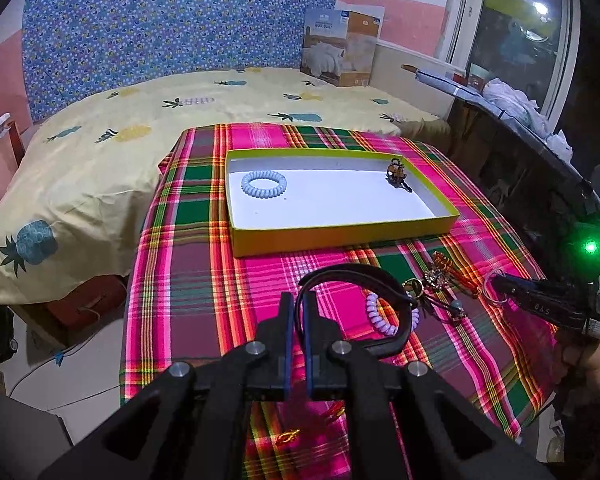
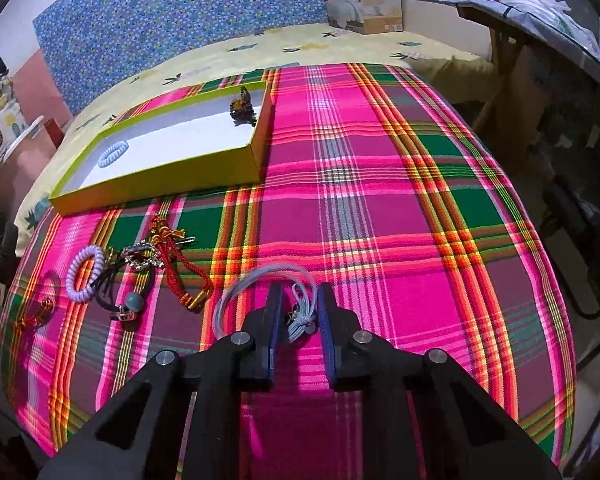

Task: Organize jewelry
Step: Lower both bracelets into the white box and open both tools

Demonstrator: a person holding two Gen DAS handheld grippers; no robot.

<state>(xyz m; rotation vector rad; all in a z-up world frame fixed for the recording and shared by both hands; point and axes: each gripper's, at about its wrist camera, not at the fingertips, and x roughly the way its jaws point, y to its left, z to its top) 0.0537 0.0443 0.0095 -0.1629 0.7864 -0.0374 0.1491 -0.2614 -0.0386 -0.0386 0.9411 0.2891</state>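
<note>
Left wrist view: left gripper [image 1: 297,306] pinching black headband [image 1: 384,300] above plaid cloth [image 1: 204,280]. Yellow-rimmed box [image 1: 340,238] holds lilac coil tie [image 1: 263,184], dark beaded piece [image 1: 396,172]. Right wrist view: right gripper [image 2: 299,300] jaws astride pale blue looped band [image 2: 260,276], contact unclear. Loose jewelry pile [image 2: 140,272] lies left.

The left wrist camera looks forward and down along its tool [image 1: 296,300] over the bench's pink, green and red plaid cloth [image 1: 204,280] toward the shallow yellow-green cardboard box [image 1: 340,236] and the bed beyond. The right wrist camera, tilted steeper and closer to the cloth, sees the same box [image 2: 160,184] at upper left.
</note>
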